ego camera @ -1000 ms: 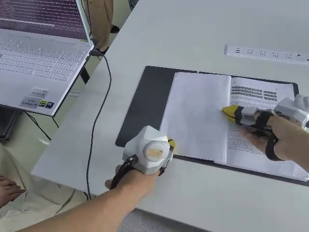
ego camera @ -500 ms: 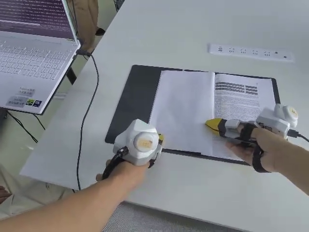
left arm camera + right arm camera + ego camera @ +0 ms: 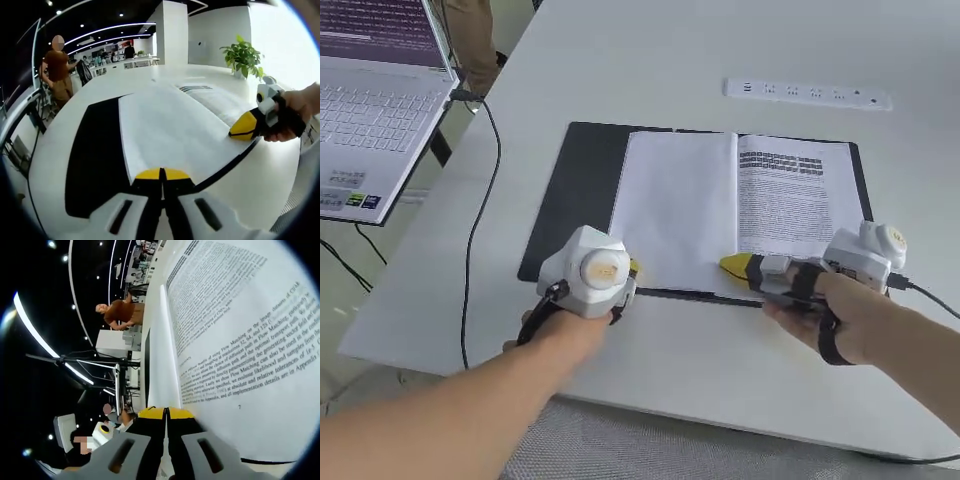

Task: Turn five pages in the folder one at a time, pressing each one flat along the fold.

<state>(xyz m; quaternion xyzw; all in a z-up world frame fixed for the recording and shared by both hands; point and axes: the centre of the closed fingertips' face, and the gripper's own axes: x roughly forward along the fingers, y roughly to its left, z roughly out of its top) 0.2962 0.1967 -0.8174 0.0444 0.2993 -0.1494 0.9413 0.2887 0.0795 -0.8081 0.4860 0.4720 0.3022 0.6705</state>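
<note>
Sliding down along the fold [image 3: 736, 200], the right gripper [image 3: 730, 265] now sits near the folder's bottom edge, lower on the spine than a second ago; the whole head view has shifted too, so part of that is camera motion. Its yellow tips are closed together with nothing between them, lying low on the paper where the blank turned page [image 3: 675, 210] meets the printed page [image 3: 795, 205], which fits pressing the crease flat.

The left gripper [image 3: 632, 268] waits at the lower left corner of the blank page, jaws likewise closed and empty, probably steadying that leaf; whether it touches the paper I cannot tell. The folder [image 3: 570, 200] lies open at the centre of the white table [image 3: 650, 60], its dark cover showing on the left.

A laptop [image 3: 370, 110] fills the upper left, its cable [image 3: 485, 170] trailing down the table's left side, and a power strip [image 3: 807, 95] lies above the folder. All are well apart from the pages, and nothing blocks the next turn.
</note>
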